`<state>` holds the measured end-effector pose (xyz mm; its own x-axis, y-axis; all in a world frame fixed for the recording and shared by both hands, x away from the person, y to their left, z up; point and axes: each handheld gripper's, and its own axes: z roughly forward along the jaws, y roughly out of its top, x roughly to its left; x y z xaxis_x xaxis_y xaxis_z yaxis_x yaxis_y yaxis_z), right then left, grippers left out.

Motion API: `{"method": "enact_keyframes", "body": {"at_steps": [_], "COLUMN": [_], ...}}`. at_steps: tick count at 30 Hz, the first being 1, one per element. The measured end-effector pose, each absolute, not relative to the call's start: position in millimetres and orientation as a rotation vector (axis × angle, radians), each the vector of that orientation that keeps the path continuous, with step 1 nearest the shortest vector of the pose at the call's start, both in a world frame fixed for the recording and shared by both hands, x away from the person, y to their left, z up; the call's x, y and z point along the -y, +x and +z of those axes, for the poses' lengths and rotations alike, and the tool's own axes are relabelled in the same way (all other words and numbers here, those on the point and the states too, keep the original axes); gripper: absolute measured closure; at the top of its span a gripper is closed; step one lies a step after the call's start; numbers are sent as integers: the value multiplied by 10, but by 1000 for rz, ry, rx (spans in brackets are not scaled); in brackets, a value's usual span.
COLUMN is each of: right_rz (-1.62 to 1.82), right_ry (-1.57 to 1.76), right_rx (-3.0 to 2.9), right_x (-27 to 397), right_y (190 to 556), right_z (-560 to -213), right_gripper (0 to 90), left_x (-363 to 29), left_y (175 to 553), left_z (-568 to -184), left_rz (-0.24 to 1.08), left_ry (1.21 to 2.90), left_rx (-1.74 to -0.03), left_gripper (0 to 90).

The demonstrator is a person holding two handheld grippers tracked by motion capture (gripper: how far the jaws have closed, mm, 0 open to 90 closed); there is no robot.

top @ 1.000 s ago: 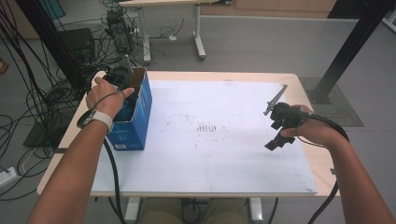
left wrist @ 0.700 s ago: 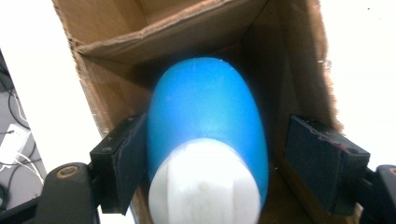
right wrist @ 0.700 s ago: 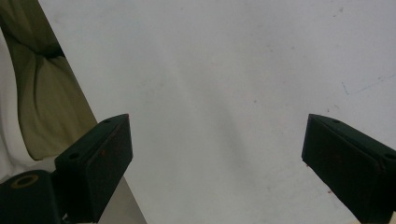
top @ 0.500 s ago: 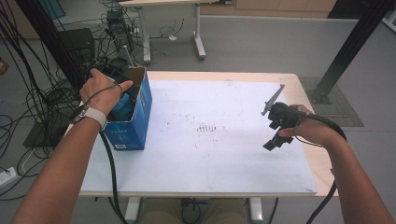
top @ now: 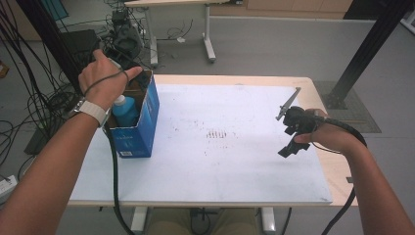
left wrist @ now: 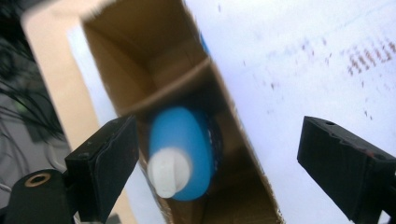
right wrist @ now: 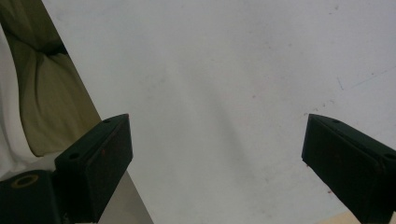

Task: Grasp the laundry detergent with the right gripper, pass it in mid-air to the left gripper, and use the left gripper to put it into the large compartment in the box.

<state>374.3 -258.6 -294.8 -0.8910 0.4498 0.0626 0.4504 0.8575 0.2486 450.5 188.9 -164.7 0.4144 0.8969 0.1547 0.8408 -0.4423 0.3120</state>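
A blue bottle [left wrist: 182, 149] with a white cap [left wrist: 168, 170] stands upright in an open blue cardboard box [top: 139, 129] at the table's left side. It also shows in the high view as the bottle [top: 125, 110] inside the box. My left gripper [left wrist: 219, 140] hangs above the box; its jaws have just been opening and stand wide, clear of the bottle. From above, the left gripper [top: 138, 81] sits over the box's far end. My right gripper [top: 288, 139] hovers open over the white sheet at the right, with nothing between the right gripper's [right wrist: 215, 135] jaws.
A white sheet [top: 220, 161] covers most of the wooden table [top: 337, 171]. A cardboard divider [left wrist: 173, 88] splits the box's inside. Cables and equipment [top: 122, 34] lie on the floor beyond the table's far left corner.
My left hand has risen out of the box and drawn back a little, its jaws spreading; the bottle stays uncovered in the box. The right hand has kept still.
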Motion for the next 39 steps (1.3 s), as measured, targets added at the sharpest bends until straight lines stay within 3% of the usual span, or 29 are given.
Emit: {"method": "enact_keyframes", "body": {"at_steps": [10, 14, 20, 39], "right_rz": [-396, -392, -409, -436], "right_ry": [-749, -755, -754, -793], "right_rx": [3031, 3036, 3048, 3044], "right_x": [2620, 2634, 2642, 2725], "right_y": [3715, 3707, 3672, 3629], "right_z": [-2874, -2850, -2781, -2730], "right_gripper": [71, 71, 71, 71], "left_x": [-1630, -1474, -1249, -935], "left_y": [4359, 4327, 4314, 4469], "left_z": [-1197, -1132, -1143, -1319], "left_rz": [465, 405, 362, 197], "left_ry": [2533, 2585, 2707, 2868], "left_rx": [-1334, -1230, -1058, -706], "left_gripper": [127, 122, 121, 109]}}
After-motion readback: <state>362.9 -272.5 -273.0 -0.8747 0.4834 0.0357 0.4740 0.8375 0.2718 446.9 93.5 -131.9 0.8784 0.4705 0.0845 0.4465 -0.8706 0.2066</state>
